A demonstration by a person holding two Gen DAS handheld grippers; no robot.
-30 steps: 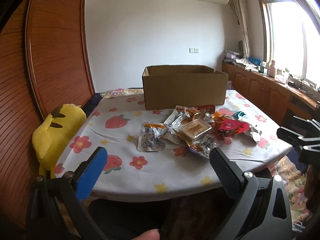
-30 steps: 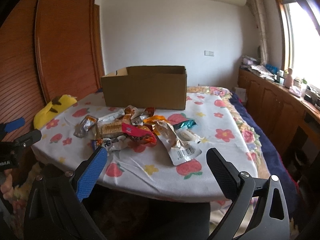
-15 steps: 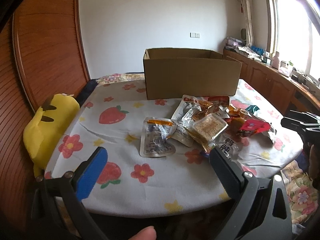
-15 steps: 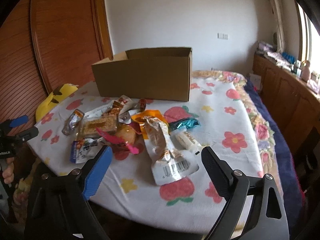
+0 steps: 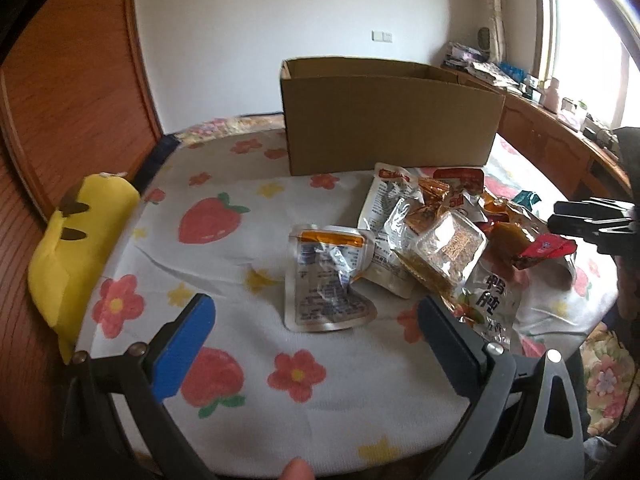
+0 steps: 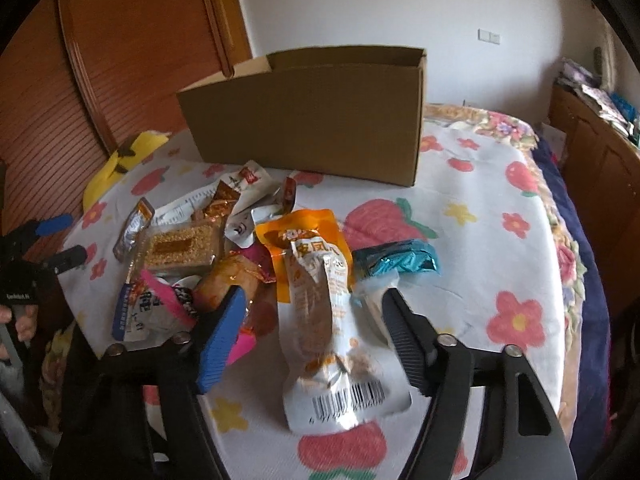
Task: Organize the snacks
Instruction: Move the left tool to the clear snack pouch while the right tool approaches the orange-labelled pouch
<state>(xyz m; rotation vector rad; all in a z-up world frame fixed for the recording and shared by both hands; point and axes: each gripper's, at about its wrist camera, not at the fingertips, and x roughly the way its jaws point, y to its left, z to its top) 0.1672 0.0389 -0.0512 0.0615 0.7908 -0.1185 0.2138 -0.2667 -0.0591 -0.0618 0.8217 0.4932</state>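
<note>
A heap of snack packets lies on a table with a flower and strawberry cloth (image 5: pixel 224 264), in front of an open cardboard box (image 5: pixel 390 120) (image 6: pixel 316 120). My left gripper (image 5: pixel 316 316) stands open just short of a clear silver pouch (image 5: pixel 326 280). My right gripper (image 6: pixel 314 304) straddles a long orange-and-white packet with a barcode (image 6: pixel 332 336); its jaws are closing, and the pads stay clear of the packet's sides. A teal packet (image 6: pixel 398 262) lies just beyond the right finger. A sesame bar in clear wrap (image 6: pixel 182 246) (image 5: pixel 450 246) tops the heap.
A yellow plush toy (image 5: pixel 76 236) leans on the table's left edge. Wooden sliding doors (image 6: pixel 132 52) stand at the left, a wooden sideboard with clutter (image 5: pixel 556 128) under the window at the right. The right gripper shows at the right edge of the left wrist view (image 5: pixel 592 224).
Both grippers have moved in over the table and tipped down toward the snacks. The right gripper's jaws have narrowed around the long orange-and-white packet.
</note>
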